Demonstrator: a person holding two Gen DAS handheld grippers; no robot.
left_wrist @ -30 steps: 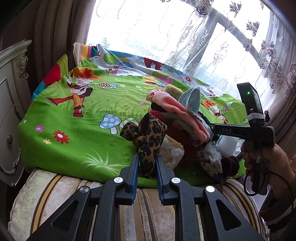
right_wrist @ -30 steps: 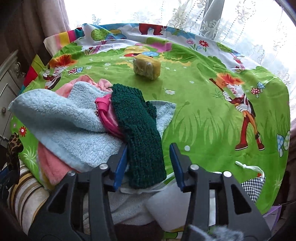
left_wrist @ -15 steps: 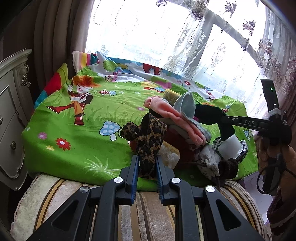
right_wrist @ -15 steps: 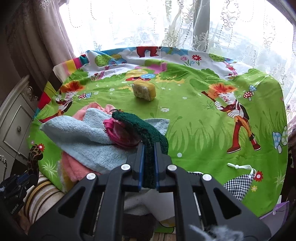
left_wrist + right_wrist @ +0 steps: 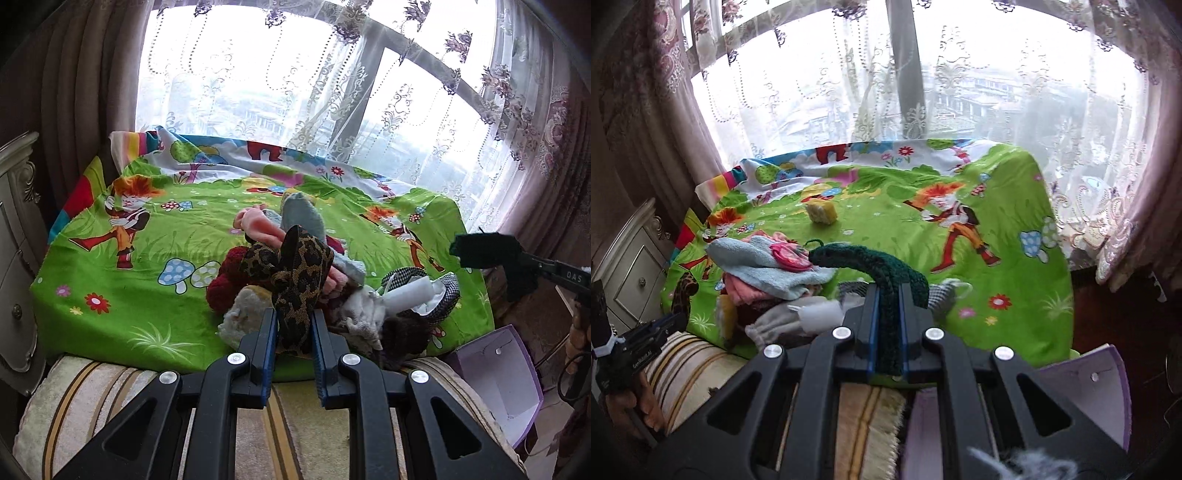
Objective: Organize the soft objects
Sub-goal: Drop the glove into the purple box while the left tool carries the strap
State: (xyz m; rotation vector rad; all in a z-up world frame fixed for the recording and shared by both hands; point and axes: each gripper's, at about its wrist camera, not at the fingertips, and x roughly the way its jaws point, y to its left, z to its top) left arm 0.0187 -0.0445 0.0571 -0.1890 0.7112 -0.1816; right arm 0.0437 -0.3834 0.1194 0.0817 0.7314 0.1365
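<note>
Right claw [image 5: 886, 332] is clamped tight on a dark green knit piece [image 5: 882, 269]; the knit arches up from the pads and droops toward 10 o'clock over the pile. Left claw [image 5: 293, 332] is closed narrow on a leopard-print cloth [image 5: 295, 280], which stands up from the pads at 12 o'clock.

Just past both claws is the pile of soft things [image 5: 332, 288] at the near edge of the surface [image 5: 1015, 258], which is covered by a green cartoon sheet. In the pile: light blue towel [image 5: 764, 269], pink cloth [image 5: 258, 229], dark red fuzzy piece [image 5: 225, 280], checked cloth [image 5: 439, 291], white roll [image 5: 410, 295]. A yellow sponge [image 5: 822, 213] sits alone at 11 o'clock in the right view, well apart from the pile.

Container: an open lilac box [image 5: 506, 380] at 4 o'clock in the left view, below the surface's near right corner. Its inside looks bare as far as seen; part is hidden.

Edges: a striped cushion [image 5: 110, 398] runs along the near edge under both claws. White drawer unit [image 5: 631, 266] on the left side, lace curtain [image 5: 960, 92] behind the far edge. The far and right parts of the sheet are open green.
</note>
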